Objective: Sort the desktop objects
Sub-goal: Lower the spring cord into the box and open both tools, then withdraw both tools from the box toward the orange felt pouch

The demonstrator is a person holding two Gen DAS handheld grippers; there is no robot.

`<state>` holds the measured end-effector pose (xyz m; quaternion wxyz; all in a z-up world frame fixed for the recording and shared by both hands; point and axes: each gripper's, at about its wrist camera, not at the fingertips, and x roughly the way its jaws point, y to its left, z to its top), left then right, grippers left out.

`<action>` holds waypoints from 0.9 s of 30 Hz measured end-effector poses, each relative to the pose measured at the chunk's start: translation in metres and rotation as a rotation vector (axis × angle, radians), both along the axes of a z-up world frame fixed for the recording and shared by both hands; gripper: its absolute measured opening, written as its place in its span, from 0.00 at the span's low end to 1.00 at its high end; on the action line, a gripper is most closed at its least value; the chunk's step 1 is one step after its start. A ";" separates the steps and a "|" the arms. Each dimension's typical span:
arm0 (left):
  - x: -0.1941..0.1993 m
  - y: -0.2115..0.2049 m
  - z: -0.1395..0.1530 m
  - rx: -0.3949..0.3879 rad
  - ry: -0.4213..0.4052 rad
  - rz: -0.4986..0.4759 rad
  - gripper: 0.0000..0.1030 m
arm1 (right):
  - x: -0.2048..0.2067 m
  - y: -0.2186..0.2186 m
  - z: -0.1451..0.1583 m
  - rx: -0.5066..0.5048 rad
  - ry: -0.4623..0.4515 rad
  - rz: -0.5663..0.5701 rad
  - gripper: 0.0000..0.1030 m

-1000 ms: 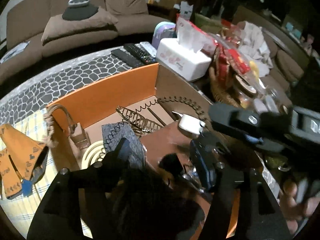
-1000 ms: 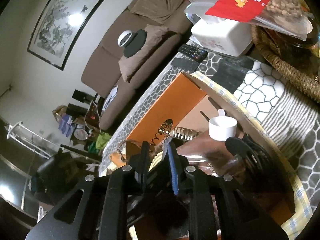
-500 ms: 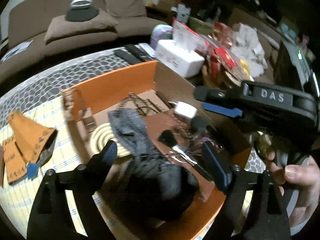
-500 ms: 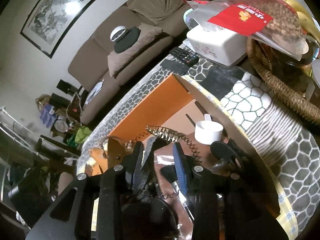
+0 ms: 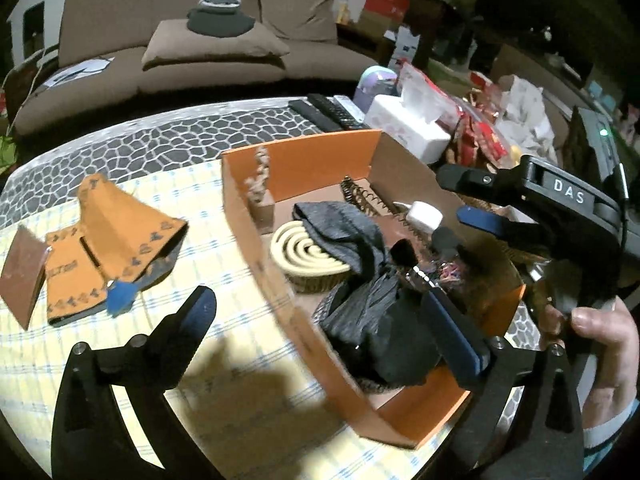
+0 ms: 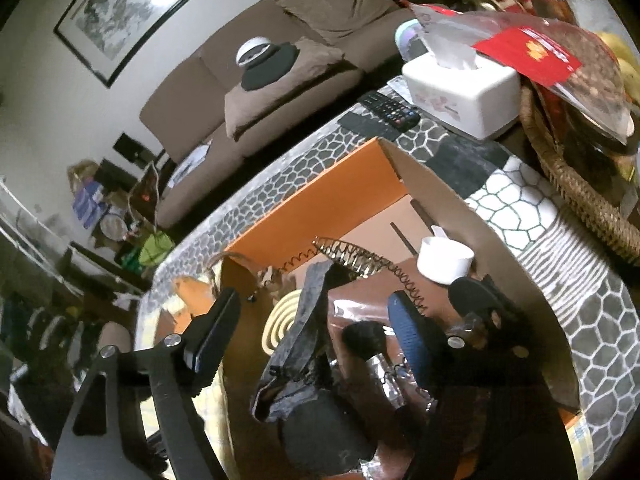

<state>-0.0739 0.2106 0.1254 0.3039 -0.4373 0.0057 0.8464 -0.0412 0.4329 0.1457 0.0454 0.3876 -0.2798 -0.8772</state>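
An orange cardboard box (image 5: 304,160) stands on the checked tablecloth. In it lies a crumpled grey and black cloth (image 5: 356,248) over a cream spiral coil (image 5: 296,252), beside a white cap (image 5: 426,216) and a gold hair clip (image 6: 348,256). My left gripper (image 5: 318,306) is opening wide and straddles the box's near wall, pressing on nothing. My right gripper (image 6: 314,312) hangs over the box, its jaws opening. The cloth (image 6: 308,320) rises loose between its pads. An orange pouch (image 5: 116,240) and a brown card (image 5: 22,268) lie on the table to the left.
A white tissue box (image 5: 404,124) and black remotes (image 5: 324,110) sit behind the box. A wicker basket (image 6: 580,188) with snack bags stands to the right. A hand (image 5: 600,344) grips the right tool. A brown sofa (image 5: 200,52) is beyond the table.
Both grippers have opened and let go of the dark cloth, which now lies in the box. The left gripper has drawn back towards the box's near wall.
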 end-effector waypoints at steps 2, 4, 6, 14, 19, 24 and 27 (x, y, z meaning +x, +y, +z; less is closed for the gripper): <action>0.004 -0.007 0.000 0.000 0.001 0.007 1.00 | -0.001 -0.006 0.000 0.014 0.001 0.014 0.76; 0.004 -0.011 0.000 -0.006 0.002 0.009 1.00 | -0.003 -0.013 0.000 0.023 0.005 0.028 0.76; 0.004 -0.015 0.000 -0.011 0.003 0.012 1.00 | -0.005 -0.019 -0.001 0.026 0.005 0.042 0.76; 0.006 -0.033 0.003 -0.012 0.029 0.036 1.00 | -0.012 -0.035 -0.004 0.026 -0.008 0.062 0.76; 0.008 -0.063 0.005 -0.014 0.049 0.098 1.00 | -0.016 -0.063 -0.002 0.032 0.001 0.109 0.78; 0.009 -0.107 0.007 0.013 0.059 0.181 1.00 | -0.019 -0.096 0.001 0.051 0.016 0.163 0.90; 0.007 -0.132 0.007 0.026 0.059 0.229 1.00 | -0.019 -0.119 0.005 0.109 0.038 0.193 0.96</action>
